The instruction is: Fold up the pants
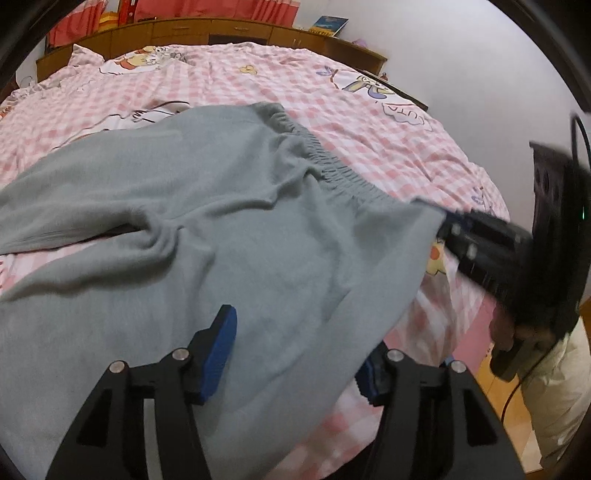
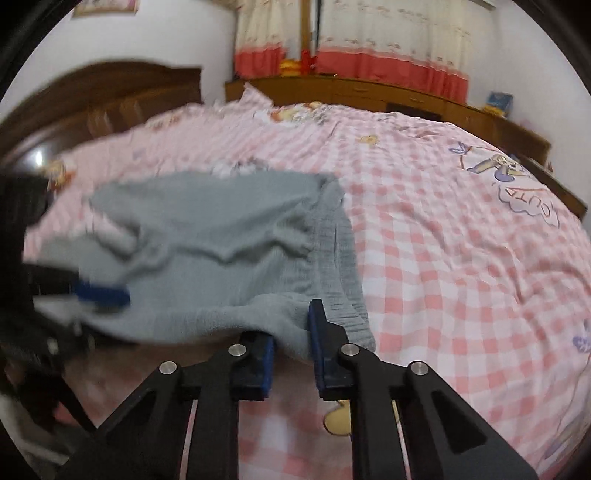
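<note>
**Waistband corner clamped, left jaws apart**

The right gripper [image 2: 291, 343] is being kept clamped on the grey pants [image 1: 229, 221] at the waistband corner. The left gripper [image 1: 295, 354] is being held apart, fabric draped between. Open pink checked bedspread [image 2: 461, 258] is being shown rightward only in the right view.

I count one pair of grey-green fleece pants with an elastic waistband [image 1: 221, 206], lying on one bed covered by a pink-and-white checked cartoon sheet [image 1: 369, 122]. I have two black grippers with blue pads, the left gripper [image 1: 295, 354] and the right gripper [image 2: 291, 347]. I see one blue-and-yellow book [image 1: 328, 25] on the wooden ledge.
</note>
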Tool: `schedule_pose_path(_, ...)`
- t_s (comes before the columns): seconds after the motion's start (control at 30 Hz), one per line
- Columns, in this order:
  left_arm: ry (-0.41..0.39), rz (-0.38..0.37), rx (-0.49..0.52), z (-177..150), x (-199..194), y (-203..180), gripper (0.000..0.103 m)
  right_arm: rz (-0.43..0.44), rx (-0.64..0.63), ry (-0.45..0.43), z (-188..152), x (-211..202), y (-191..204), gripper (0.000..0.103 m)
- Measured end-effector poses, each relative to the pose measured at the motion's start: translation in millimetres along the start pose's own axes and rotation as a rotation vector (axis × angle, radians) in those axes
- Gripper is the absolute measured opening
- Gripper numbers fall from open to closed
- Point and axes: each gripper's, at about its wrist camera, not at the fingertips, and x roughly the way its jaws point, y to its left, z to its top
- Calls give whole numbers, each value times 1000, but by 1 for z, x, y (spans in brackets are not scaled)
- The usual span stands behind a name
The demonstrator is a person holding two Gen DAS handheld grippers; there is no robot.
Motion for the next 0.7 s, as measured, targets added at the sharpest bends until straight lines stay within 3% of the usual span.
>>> schedule_pose_path(0.2,-22,147,3,-27,-21,25,71,-19,30,-18,15,-1,9,11)
schedule_pose_path(0.37,-17,236,-35,-58,-38,56,71,-27,88,-23,20,-5,7,11)
schedule_pose_path(0.57,-68,508,-83,-100,-69,97,72,-54,129,-24,13,-14,0,12)
schedule_pose_path(0.63,-94,516,-133,-110,-80,113,63,-63,147,-18,8,-15,-3,11)
schedule_pose_path(0.67,-102,495,-154,-112,-83,118,34,-63,158,-13,4,-15,-3,12)
schedule_pose_path(0.7,-107,436,-195,-113,-87,125,19,-65,163,-7,1,-15,-3,12)
